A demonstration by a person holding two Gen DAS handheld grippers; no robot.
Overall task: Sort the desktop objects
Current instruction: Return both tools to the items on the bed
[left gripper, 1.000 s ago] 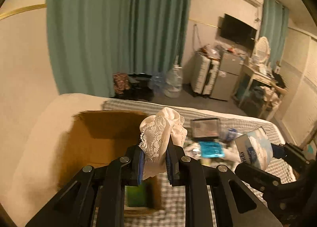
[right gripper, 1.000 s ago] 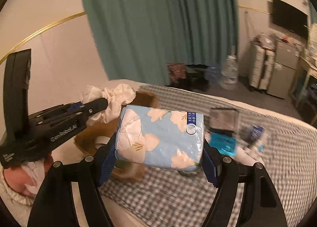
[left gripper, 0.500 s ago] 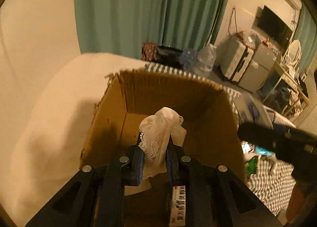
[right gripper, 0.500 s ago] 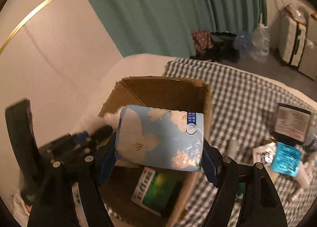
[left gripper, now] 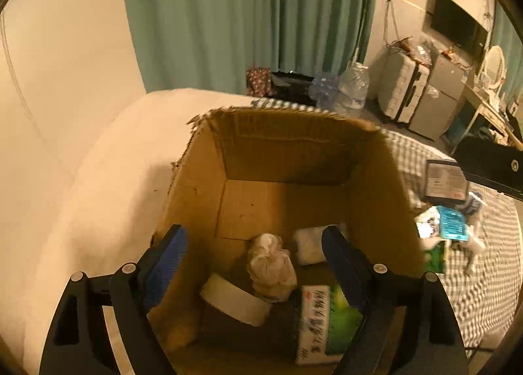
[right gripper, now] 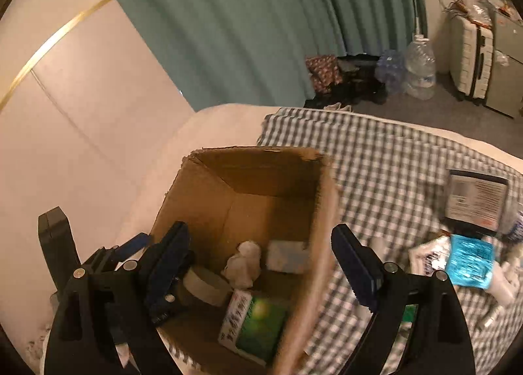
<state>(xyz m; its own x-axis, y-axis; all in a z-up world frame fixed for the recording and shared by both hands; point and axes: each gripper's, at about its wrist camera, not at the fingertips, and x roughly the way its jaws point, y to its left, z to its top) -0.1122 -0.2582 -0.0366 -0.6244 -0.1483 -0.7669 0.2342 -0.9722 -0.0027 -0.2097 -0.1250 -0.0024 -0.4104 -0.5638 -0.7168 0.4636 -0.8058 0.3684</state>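
Cardboard box (left gripper: 284, 159), brown, open-topped and ragged along its rim, stands on the bed at the left end of a grey-and-white checked cover (right gripper: 385, 165), with a cream wall on its left and teal curtains (left gripper: 248, 15) beyond it. Both of my hand-held grippers point down into it. My left hand-held gripper (left gripper: 253, 252) has its blue-padded jaws opening, already wide, and nothing is gripped between them; the box floor shows in the gap. Directly below lies a crumpled white lace cloth (left gripper: 271, 265), resting against a white roll of tape (left gripper: 233, 301). To the right of the cloth sits a pale blue floral tissue pack (right gripper: 287, 256), and nearer to me a green-and-white printed carton (left gripper: 327, 321) lies flat on the box floor. My right hand-held gripper (right gripper: 261, 257) is also opening, jaws wide and free of everything; its left finger is over the inside of the box and its right finger is outside the box's right wall, above the checked cover. On the cover well to the right of the box remain a dark flat case with a printed label (right gripper: 475, 200), a shiny turquoise packet (right gripper: 470, 260) and some small white items too blurred to identify.
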